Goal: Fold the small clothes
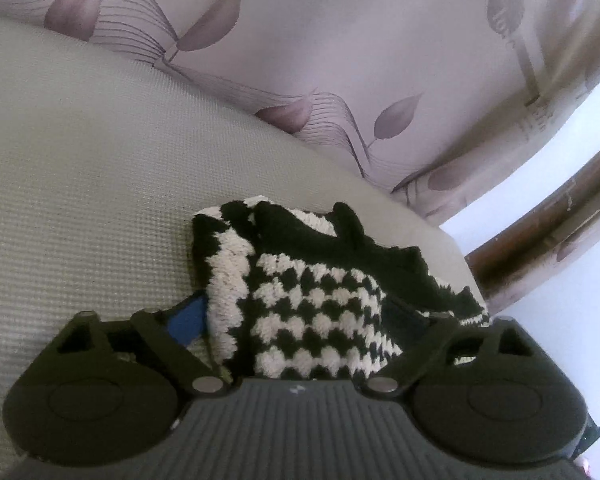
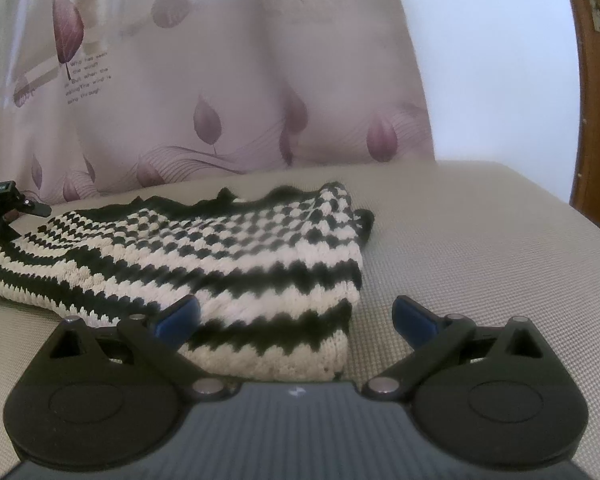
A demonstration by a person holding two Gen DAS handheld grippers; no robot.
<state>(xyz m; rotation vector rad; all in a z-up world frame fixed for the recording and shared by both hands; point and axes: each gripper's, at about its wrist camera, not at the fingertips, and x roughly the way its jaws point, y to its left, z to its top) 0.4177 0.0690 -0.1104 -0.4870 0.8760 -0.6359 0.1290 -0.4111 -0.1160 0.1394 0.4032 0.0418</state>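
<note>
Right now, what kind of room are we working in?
Probably a home room. A leaf-print curtain hangs behind a beige padded surface holding a black-and-white knitted garment, with a wooden door frame beside.

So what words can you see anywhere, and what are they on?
"Who has seen the wind?" is printed on the curtain, beside a purple leaf.
Under it: "But when the...", then small blurred lines; "wind is" and "through" are guesses.
In the left wrist view the curtain has faint print below a drawn microphone, too blurred to read.
The knitted garment has no words.
</note>
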